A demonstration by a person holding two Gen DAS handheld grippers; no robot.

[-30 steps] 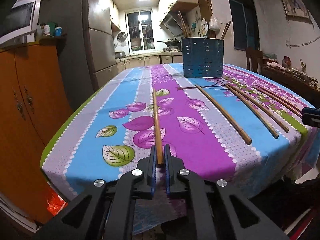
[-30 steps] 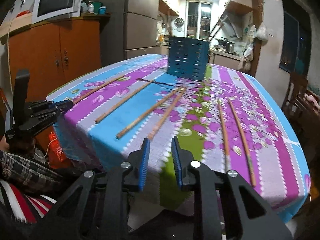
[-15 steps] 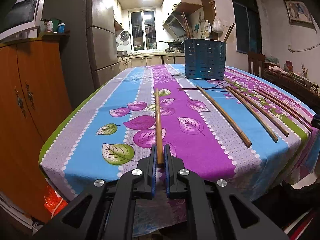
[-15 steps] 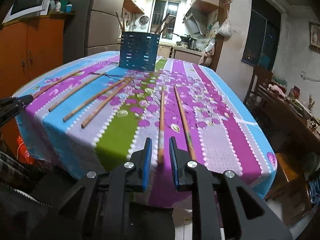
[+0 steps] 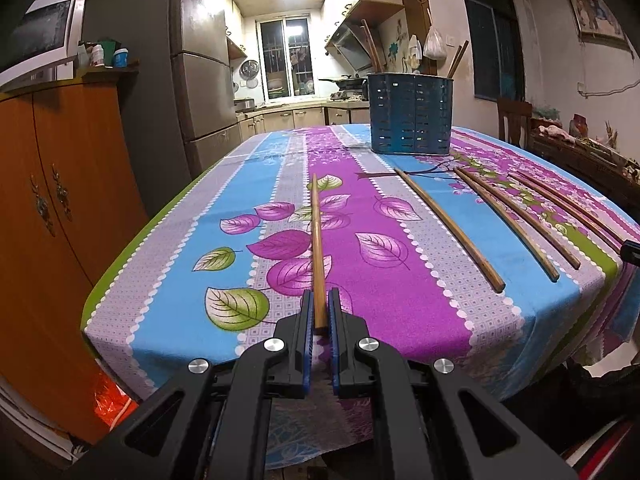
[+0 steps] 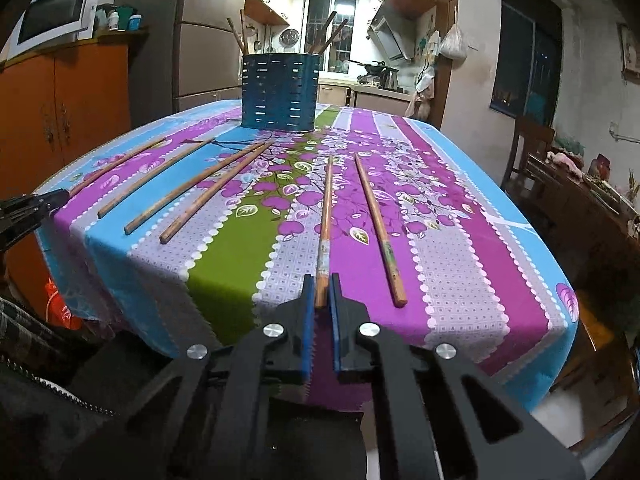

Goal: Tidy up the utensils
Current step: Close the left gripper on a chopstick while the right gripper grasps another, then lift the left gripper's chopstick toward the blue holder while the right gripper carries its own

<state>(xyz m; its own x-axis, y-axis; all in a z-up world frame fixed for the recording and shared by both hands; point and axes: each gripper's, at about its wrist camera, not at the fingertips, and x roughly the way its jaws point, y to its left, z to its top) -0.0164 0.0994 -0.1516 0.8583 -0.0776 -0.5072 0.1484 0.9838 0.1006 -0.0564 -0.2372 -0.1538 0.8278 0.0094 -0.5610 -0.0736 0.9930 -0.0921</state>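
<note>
So far a few chopsticks are stood in the blue holder (image 6: 280,92), one chopstick (image 5: 318,252) is clamped by the left gripper (image 5: 319,312), another chopstick (image 6: 325,232) has just been closed on by the right gripper (image 6: 320,296), and five are left on the tablecloth (image 6: 460,248).

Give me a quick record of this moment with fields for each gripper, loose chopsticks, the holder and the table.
left gripper: shut on leftmost chopstick at its near end
right gripper: jaws just closed on patterned chopstick
loose chopsticks: four lying flat on the cloth, one right of the right gripper's, three between the grippers
holder: blue, slotted, upright at far end, several sticks inside
table: striped floral tablecloth
</note>
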